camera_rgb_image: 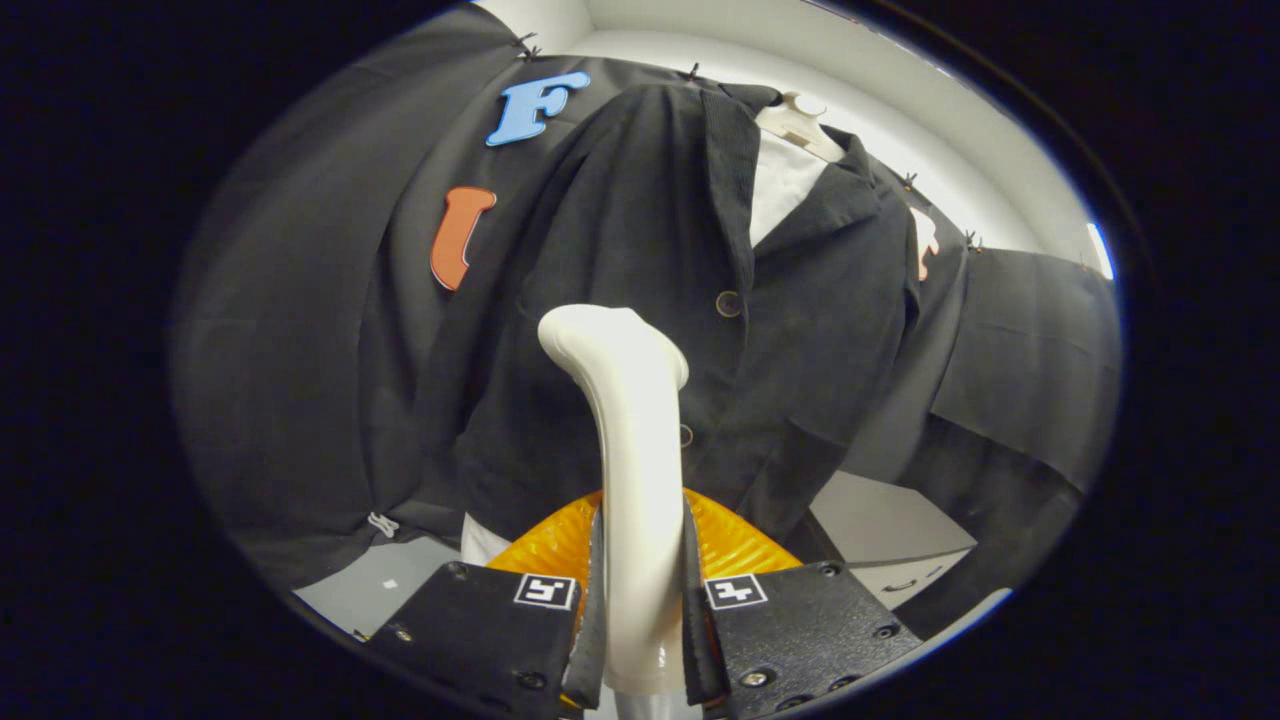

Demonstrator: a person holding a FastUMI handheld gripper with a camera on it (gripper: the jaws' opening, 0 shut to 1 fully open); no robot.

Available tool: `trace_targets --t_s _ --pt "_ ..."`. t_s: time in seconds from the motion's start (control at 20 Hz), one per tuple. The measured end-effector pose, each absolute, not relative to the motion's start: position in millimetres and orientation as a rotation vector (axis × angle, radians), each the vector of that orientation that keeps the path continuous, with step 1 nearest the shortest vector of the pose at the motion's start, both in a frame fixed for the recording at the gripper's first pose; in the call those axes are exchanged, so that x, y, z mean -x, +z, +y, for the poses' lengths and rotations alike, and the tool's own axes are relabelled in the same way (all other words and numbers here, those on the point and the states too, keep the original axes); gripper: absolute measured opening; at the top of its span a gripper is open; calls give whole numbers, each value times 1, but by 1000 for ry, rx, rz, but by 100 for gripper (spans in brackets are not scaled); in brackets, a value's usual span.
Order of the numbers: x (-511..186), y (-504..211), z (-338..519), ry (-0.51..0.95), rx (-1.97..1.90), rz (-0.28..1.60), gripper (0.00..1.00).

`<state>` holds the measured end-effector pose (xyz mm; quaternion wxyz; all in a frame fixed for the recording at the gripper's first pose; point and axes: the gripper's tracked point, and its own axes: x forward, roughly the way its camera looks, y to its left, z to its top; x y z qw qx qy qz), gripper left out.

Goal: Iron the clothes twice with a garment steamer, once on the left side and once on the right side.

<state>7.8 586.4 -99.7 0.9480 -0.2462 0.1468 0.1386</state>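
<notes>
One gripper [640,600], both fingers clamped on white garment steamer [630,440] handle. One black buttoned jacket [700,300], hanging just beyond steamer head.

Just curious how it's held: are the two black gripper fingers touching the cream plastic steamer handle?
Touching. The gripper view shows both fingers pressed against the cream plastic steamer handle, no gap.
</notes>
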Motion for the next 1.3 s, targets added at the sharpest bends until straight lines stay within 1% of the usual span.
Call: trace_targets --t_s 0.9,1.3 --pt "24 -193 575 307 609 399 34" --pt "40 -239 560 321 626 471 34"
